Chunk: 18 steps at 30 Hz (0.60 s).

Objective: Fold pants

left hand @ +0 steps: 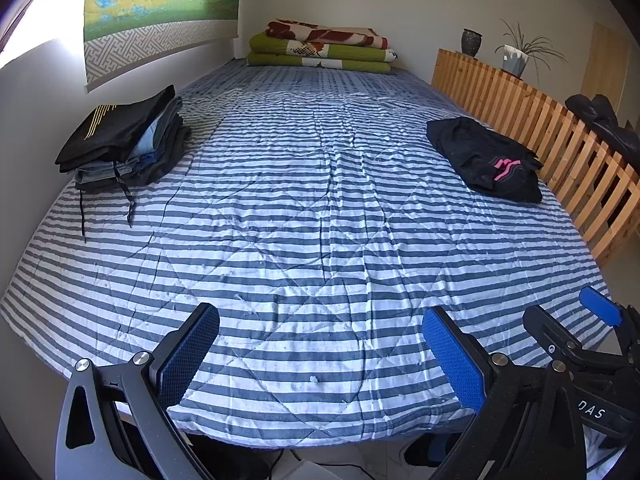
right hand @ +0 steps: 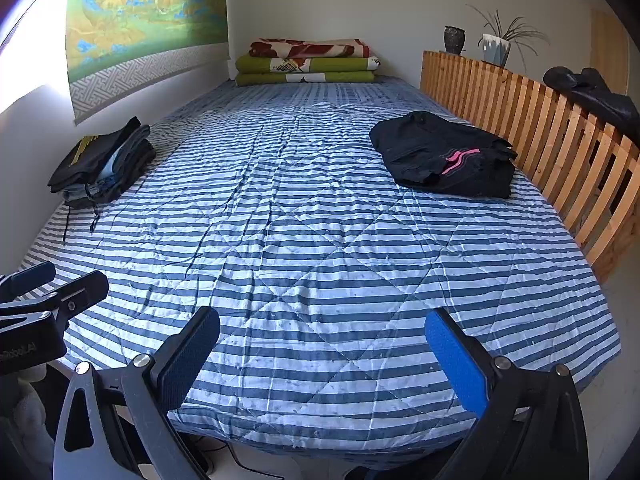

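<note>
Black pants with a pink mark [left hand: 486, 160] [right hand: 444, 156] lie bunched on the right side of the striped bed [left hand: 312, 240] [right hand: 320, 248], beside the wooden rail. On the left side sits a stack of folded clothes [left hand: 124, 140] [right hand: 100, 160] with cords hanging down. My left gripper [left hand: 320, 356] is open over the bed's near edge, with nothing between its fingers. My right gripper [right hand: 322, 356] is open too, also empty and at the near edge. Each gripper shows in the other's view: the right one [left hand: 576, 320] at the lower right, the left one [right hand: 60, 280] at the lower left.
A slatted wooden rail [left hand: 540, 132] [right hand: 560, 136] runs along the bed's right side, with a dark garment [left hand: 604, 120] [right hand: 592, 92] draped over it. Folded blankets [left hand: 320, 46] [right hand: 308, 60] lie at the far end. A vase and a potted plant [right hand: 496, 46] stand behind the rail.
</note>
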{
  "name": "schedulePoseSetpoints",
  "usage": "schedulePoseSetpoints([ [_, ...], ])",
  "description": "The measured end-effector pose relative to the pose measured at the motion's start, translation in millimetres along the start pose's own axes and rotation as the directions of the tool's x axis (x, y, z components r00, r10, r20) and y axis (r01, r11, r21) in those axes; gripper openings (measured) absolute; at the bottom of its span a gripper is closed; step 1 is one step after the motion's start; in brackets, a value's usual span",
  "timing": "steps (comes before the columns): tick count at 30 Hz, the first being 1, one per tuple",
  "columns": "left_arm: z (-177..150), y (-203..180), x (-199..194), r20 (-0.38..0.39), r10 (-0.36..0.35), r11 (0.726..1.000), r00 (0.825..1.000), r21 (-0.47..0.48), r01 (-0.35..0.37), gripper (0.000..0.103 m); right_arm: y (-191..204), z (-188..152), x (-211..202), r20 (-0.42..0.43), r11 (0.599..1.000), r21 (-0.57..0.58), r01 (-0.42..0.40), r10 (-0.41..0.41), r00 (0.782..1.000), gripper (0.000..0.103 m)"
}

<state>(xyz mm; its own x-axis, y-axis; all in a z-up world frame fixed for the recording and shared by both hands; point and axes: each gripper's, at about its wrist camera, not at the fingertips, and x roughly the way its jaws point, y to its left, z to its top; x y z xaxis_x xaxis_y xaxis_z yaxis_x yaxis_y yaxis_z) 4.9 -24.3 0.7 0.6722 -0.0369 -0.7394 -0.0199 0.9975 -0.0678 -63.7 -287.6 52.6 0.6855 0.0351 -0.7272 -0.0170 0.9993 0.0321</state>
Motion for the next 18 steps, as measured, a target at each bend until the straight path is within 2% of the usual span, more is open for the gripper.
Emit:
schedulePoseSetpoints([
  [18,-1.2,-2.7,5.0,-0.010,0.005,1.000,1.000,0.014,-0.004,0.103,-4.4,-0.8,5.0,-0.010,1.000,0.010,0.008,-0.008,1.000,0.101],
])
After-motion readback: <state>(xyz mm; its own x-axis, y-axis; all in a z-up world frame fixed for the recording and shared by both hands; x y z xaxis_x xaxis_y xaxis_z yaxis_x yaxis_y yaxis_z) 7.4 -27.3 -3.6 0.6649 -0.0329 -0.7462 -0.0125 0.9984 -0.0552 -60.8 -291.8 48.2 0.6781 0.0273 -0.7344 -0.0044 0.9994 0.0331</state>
